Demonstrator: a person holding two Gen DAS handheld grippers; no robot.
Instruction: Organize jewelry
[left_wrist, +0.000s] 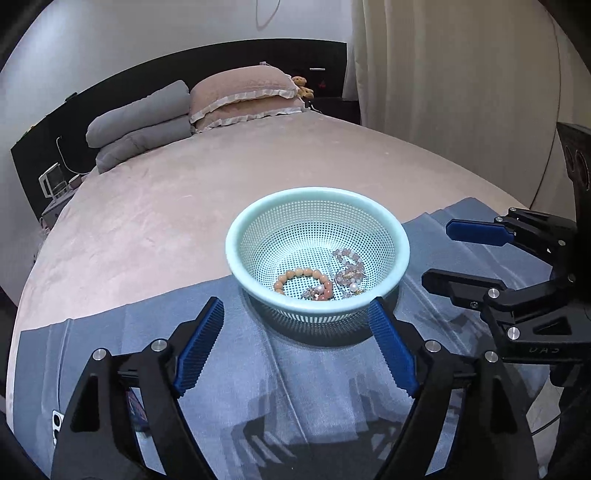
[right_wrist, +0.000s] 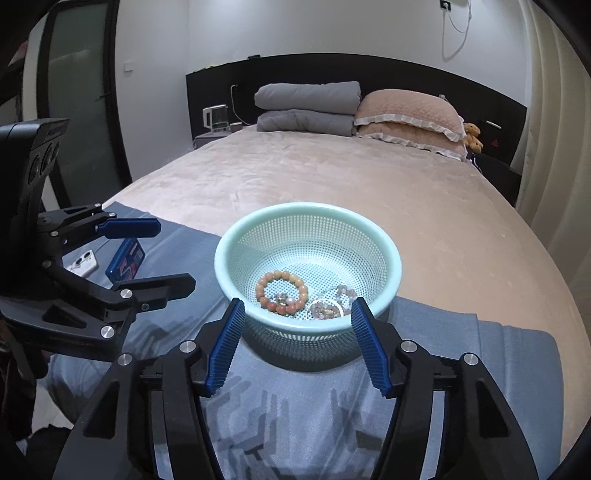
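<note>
While both grippers gape empty, bracelets lie in the basket.

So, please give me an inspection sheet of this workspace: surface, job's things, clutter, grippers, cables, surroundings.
Surface: bed with pink cover; blue cloth at the near edge.
Job's things: basket on the cloth, holding an orange bead bracelet and paler bracelets.
Clutter: phone and blue box on the cloth.
Grippers: left gripper open, empty; right gripper open, empty; both short of the basket.
Cables: white cable on the wall.
Surroundings: pillows, grey quilt, kettle, toy bear, curtain.
</note>
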